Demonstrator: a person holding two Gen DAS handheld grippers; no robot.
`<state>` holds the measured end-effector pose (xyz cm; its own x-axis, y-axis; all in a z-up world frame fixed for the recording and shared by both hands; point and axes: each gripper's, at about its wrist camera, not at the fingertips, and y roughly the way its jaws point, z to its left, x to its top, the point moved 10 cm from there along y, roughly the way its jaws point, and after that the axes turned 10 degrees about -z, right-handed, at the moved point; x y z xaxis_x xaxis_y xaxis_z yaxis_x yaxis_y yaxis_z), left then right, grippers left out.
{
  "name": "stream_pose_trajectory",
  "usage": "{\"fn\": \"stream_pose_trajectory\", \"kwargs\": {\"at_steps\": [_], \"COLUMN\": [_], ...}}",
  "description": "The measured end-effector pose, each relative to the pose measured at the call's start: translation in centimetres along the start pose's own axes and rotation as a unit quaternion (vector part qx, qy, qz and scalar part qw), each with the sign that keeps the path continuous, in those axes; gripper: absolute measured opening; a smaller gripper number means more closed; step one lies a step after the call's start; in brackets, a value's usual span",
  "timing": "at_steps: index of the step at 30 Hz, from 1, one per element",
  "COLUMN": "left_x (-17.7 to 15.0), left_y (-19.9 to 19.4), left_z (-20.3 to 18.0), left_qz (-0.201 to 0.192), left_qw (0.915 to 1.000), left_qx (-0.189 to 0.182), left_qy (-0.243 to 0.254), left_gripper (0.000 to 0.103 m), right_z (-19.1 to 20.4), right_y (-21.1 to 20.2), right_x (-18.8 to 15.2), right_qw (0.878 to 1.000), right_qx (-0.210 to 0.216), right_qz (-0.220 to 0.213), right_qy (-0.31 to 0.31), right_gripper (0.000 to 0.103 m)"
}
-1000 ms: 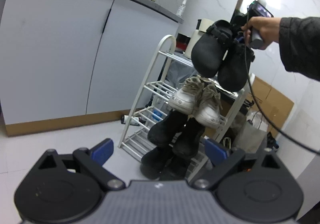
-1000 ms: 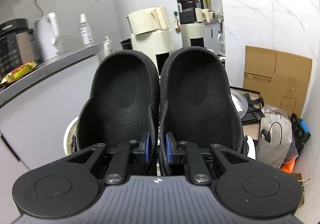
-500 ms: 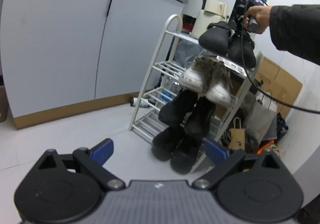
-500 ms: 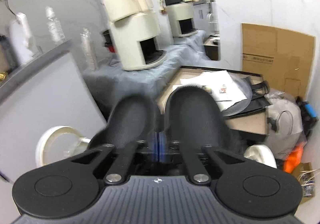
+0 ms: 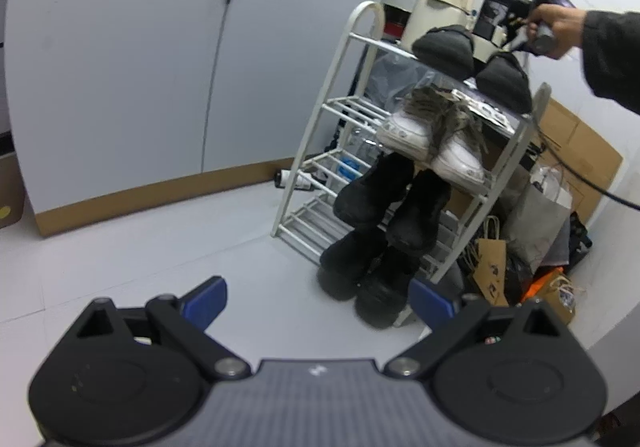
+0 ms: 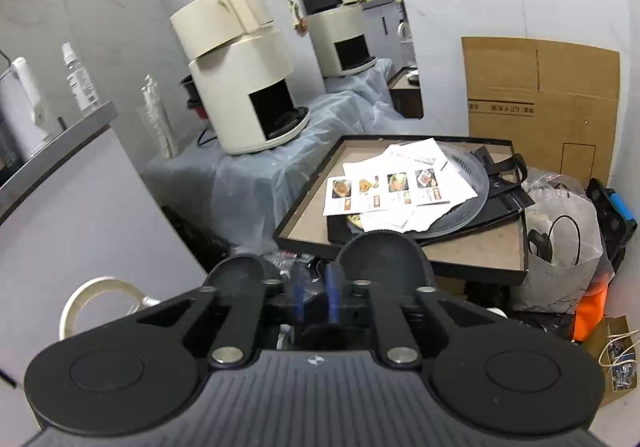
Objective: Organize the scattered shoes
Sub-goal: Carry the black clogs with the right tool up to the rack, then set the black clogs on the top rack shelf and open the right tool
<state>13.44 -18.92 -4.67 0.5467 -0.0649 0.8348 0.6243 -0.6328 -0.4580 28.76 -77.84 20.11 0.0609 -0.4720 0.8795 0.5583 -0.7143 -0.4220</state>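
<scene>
**Releasing Slippers on Top Shelf**

The right gripper [image 6: 316, 297] jaws are opening, slipper [image 5: 442, 47] heels between them, to leave the pair on the rack [image 5: 362, 13] top. The left gripper [image 5: 318, 297] is spread wide, empty, held clear of the rack.

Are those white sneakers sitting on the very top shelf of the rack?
No, the white sneakers sit one shelf down on the white rack; the top shelf holds the black slippers.
</scene>
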Motion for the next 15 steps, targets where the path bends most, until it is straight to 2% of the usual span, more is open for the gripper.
{"fn": "stream_pose_trajectory", "kwargs": {"at_steps": [1,3,8,13,15], "left_x": [0.1,0.1,-0.4,-0.7,-0.7], "left_y": [-0.1,0.0,-0.5,-1.4,-2.0], "left_z": [0.1,0.3,0.5,0.8,0.7], "left_qz": [0.001,0.005,0.019,0.026,0.022], "left_qw": [1.0,1.0,0.9994,0.9991,0.999], "left_qx": [0.002,0.008,-0.001,0.006,0.006], "left_qy": [-0.001,-0.001,0.028,0.033,0.038], "left_gripper": [0.099,0.099,0.099,0.099,0.099], "right_z": [0.0,0.1,0.6,0.7,0.3], "right_y": [-0.5,-1.6,-5.5,-10.4,-12.7], "right_x": [0.2,0.5,-0.2,-0.8,-0.7], "right_qw": [1.0,1.0,1.0,0.999,0.999], "right_qx": [0.0,0.004,0.011,0.022,0.022], "right_qz": [-0.001,0.004,0.029,0.035,0.033], "right_qy": [0.0,0.001,-0.005,-0.018,-0.018], "right_gripper": [0.037,0.046,0.054,0.073,0.076]}}
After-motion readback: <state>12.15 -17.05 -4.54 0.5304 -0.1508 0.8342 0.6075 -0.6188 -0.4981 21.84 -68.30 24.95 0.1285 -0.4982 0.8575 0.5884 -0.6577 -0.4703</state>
